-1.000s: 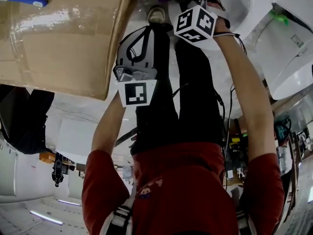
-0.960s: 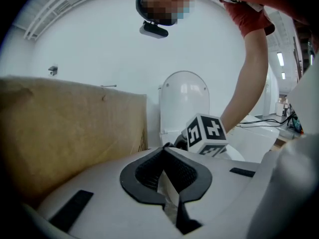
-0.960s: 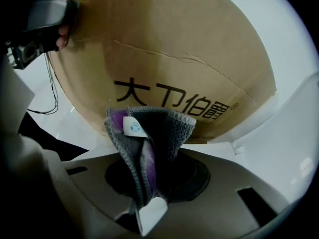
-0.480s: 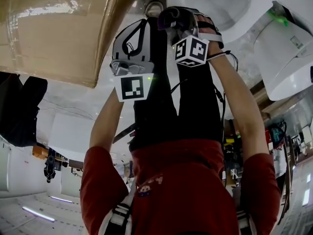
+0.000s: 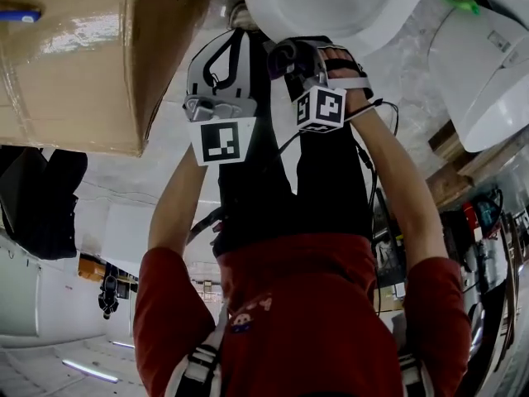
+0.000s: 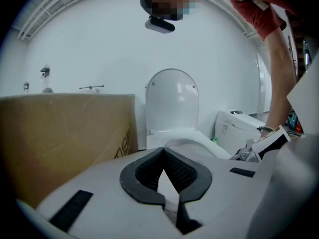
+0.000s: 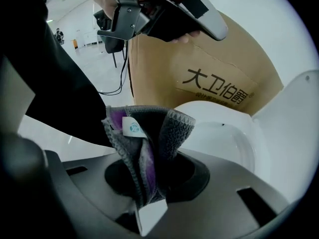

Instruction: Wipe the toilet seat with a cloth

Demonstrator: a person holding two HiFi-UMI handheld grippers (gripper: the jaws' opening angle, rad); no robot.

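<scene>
Right gripper view: the right tongs (image 7: 149, 190) pinch a grey and purple cloth (image 7: 149, 138), whose white tag (image 7: 131, 127) bears a teal logo too small to read. Just beyond the cloth lies the white toilet seat (image 7: 209, 109). Behind it, a cardboard box (image 7: 164, 78) is printed 大卫伯爵. The left tongs (image 6: 163, 157) are closed on nothing and face the toilet. Both forearms stretch forward, side by side. A second earlier the right tongs reached further over the bowl.
</scene>
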